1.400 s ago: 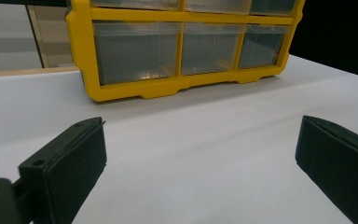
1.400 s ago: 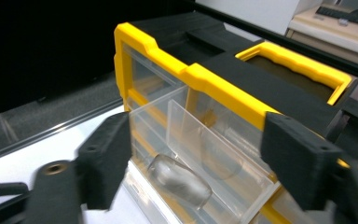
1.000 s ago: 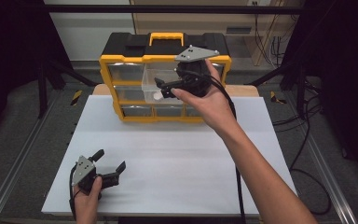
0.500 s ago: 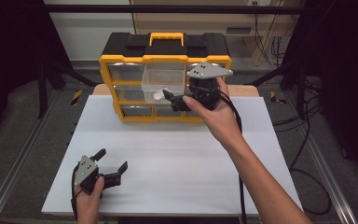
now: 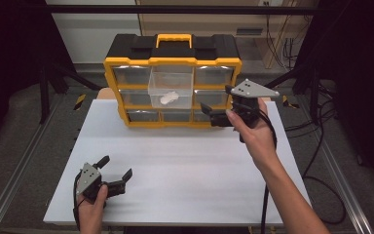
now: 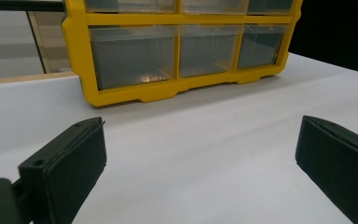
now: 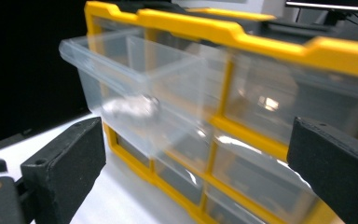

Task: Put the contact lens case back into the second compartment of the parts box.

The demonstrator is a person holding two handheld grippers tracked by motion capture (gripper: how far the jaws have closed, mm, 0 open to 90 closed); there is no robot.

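- High view: yellow/black organizer [image 5: 173, 63] stands at far edge of white table [image 5: 185, 165]; its clear drawer [image 5: 171, 90] in the top row, middle, is pulled out w/ a small white object [image 5: 168, 98] inside.
- Right gripper view sees the drawer from the side, sticking out past the yellow frame [image 7: 261, 35]; white object looks blurry through the wall.
- Left gripper view has just the bottom row of shut drawers, seen low across the table.
- Right gripper [image 5: 214, 116]: jaws wide apart, nothing betw. them, just right of the drawer, not touching.
- Left gripper [image 5: 114, 170]: jaws apart, empty, near front-left corner of the table.
- Vs. 1 s ago: right gripper was in front of the drawer; now lower and further right, jaws have just opened a bit more. Left gripper same spot.
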